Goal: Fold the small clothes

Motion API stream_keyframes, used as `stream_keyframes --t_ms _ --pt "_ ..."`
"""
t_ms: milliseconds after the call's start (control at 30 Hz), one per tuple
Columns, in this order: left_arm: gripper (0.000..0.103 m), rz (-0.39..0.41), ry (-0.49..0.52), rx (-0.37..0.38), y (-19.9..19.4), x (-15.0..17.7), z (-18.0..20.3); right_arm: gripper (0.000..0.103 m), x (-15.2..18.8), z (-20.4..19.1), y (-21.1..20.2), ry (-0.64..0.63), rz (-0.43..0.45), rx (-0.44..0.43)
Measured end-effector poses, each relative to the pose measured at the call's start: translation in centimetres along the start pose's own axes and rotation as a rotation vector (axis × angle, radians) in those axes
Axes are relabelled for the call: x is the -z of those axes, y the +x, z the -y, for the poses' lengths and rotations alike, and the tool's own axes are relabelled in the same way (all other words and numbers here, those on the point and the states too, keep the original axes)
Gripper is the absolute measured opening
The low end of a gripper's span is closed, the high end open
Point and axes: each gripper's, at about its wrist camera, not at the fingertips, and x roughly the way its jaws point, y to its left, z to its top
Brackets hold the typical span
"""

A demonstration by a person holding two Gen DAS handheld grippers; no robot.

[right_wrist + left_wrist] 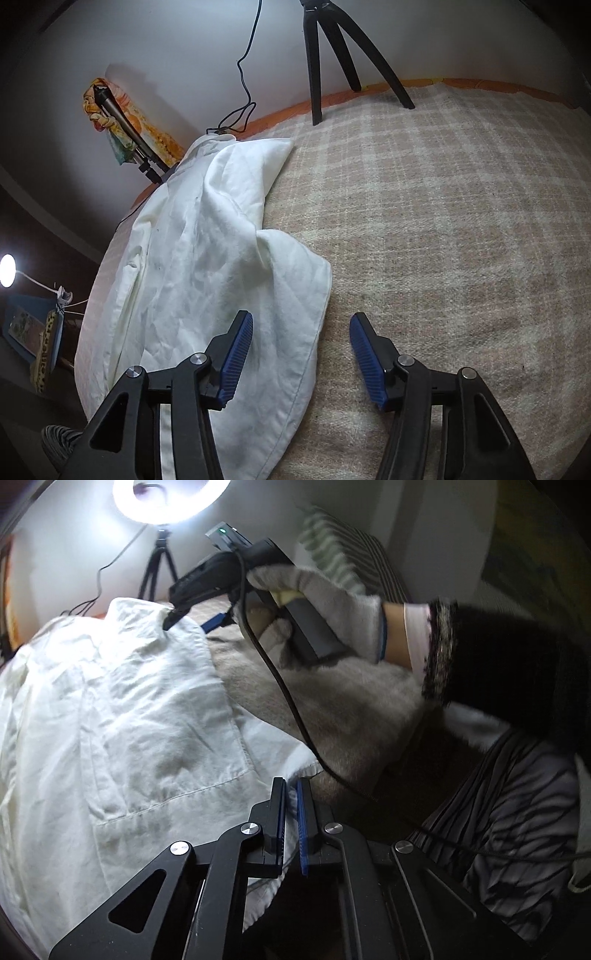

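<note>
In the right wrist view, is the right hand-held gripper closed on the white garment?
No: the right hand-held gripper stands open, its blue pads apart over the white garment's edge and the checked blanket.

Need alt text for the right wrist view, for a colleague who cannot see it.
The right gripper, its blue-padded jaws apart and holding nothing, points down over the near edge of a rumpled white cotton garment spread on a beige checked blanket. One pad is over the cloth, the other over bare blanket. A black tripod stands at the far edge by a pale wall.
</note>
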Motion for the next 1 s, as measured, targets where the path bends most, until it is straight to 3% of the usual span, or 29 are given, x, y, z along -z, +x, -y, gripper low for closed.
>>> stream_keyframes --t_ms 33,67,100,200,433,633,1000 --pt "0.004 0.008 -0.011 0.001 -0.3 0.1 0.0 0.048 -0.1 -0.2 0.2 -0.005 0.002 0.014" --pt "0.004 0.018 -0.021 0.001 -0.6 0.2 0.1 0.031 -0.1 -0.5 0.4 -0.011 -0.008 0.014" --pt "0.004 0.029 -0.03 0.001 -1.0 0.3 0.1 0.021 -0.1 -0.7 0.6 -0.01 -0.018 0.006" --pt "0.004 0.061 -0.068 0.004 -2.2 0.6 -0.2 0.005 -0.3 -2.3 0.5 -0.058 -0.02 0.038" --pt "0.003 0.118 -0.152 -0.006 -4.8 1.7 -1.5 0.001 -1.6 -5.1 -0.9 -0.089 -0.006 0.128" --pt "0.003 0.158 -0.199 -0.021 -7.0 2.6 -2.6 0.0 -2.8 -8.1 -2.0 -0.097 0.026 0.143" --pt "0.003 0.224 -0.3 -0.064 -9.6 4.2 -4.9 0.0 -3.7 -18.1 1.0 -0.274 -0.003 0.243"
